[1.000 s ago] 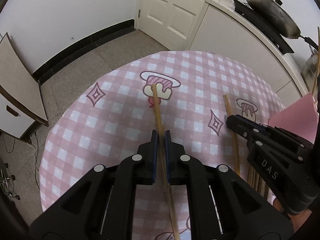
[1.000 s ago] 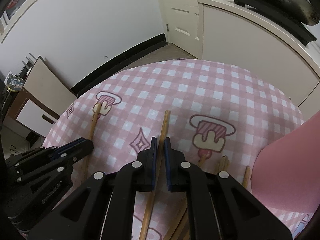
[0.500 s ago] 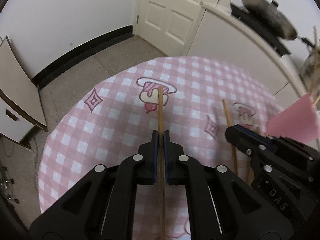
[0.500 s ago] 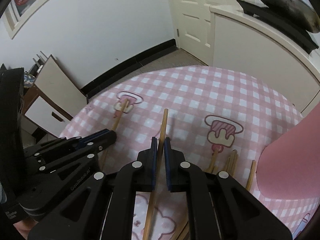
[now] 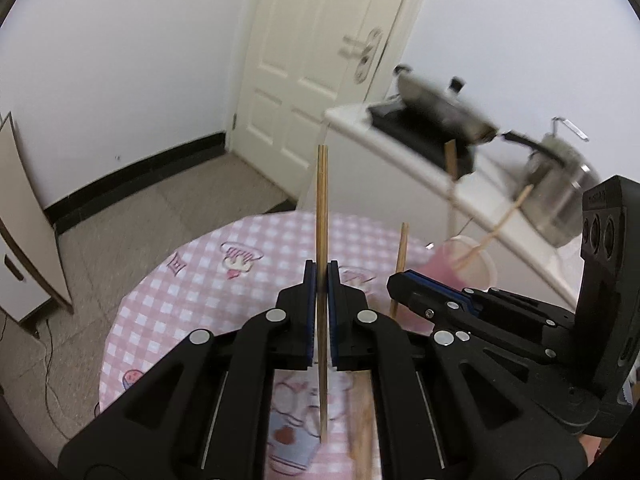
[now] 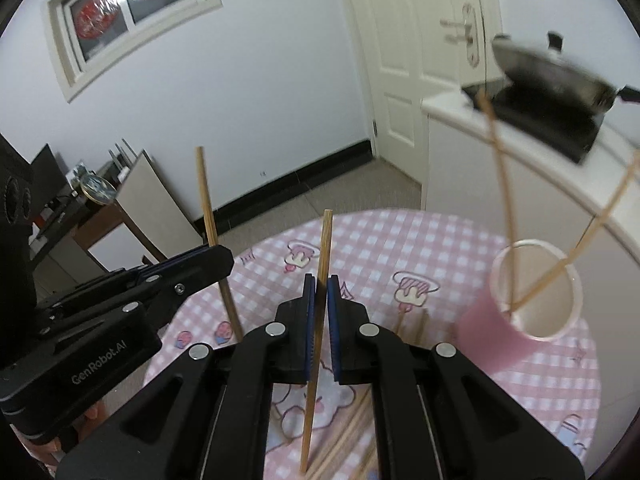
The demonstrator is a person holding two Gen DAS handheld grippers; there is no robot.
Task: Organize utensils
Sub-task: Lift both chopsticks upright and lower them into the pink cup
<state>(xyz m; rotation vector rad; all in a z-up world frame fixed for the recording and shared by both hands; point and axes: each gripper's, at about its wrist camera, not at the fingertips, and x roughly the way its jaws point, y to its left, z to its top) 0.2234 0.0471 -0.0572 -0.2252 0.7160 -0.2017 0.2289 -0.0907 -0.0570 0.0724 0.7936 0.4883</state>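
Each gripper was clamped on a single wooden chopstick, jaws pinched tight with only the stick between the pads. The left gripper (image 5: pixel 321 280) held its chopstick (image 5: pixel 322 208) near mid-length, the stick rising ahead of the fingers and trailing back beneath them toward the pink checked tablecloth (image 5: pixel 192 292). The right gripper (image 6: pixel 321 292) gripped its own chopstick (image 6: pixel 325 248) the same way, its long axis nearly in line with the fingers and leaning slightly. Both sticks hung clear of the table. The pink cup (image 6: pixel 532 300) stood ahead and to the right of the right gripper, mouth open upward, with a few chopsticks already leaning inside it (image 6: pixel 504 208); from the left gripper it lay farther right, beyond the other gripper's fingers. The right hand therefore looked nearer to the cup and probably better placed to go first. More loose chopsticks (image 6: pixel 416 324) lay on the cloth just below and ahead of the right gripper. Dropping either stick in would likely call for tipping it more upright over the rim.
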